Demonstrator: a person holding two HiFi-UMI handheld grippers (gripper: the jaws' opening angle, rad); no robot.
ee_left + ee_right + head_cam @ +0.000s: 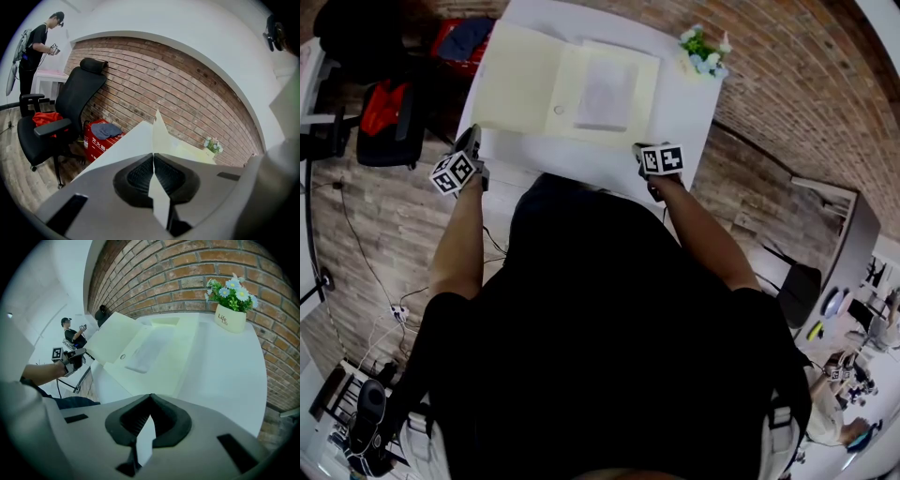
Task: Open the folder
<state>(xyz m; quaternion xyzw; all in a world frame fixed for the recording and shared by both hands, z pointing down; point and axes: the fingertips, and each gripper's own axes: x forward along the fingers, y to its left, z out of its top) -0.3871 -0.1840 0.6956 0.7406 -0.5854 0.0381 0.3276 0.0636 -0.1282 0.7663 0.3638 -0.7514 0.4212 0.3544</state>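
A pale yellow folder [581, 94] lies spread on the white table [684, 112], with a white sheet [607, 92] in its right half. My left gripper [472, 139] sits at the table's left edge, shut on the near corner of the left cover [520, 80]. That cover [112, 338] is tilted up off the table. In the left gripper view the cover [159, 133] shows edge-on, rising from the shut jaws [153, 157]. My right gripper [639, 150] is over the table's front edge, just short of the folder [159, 352]. Its jaws [150, 397] are shut with nothing in them.
A small pot of flowers [703, 52] stands at the table's far right corner. Left of the table are a black office chair [61, 122] and a red box [101, 138] with a grey cloth on it. A person [35, 42] stands far off; a brick wall lies behind the table.
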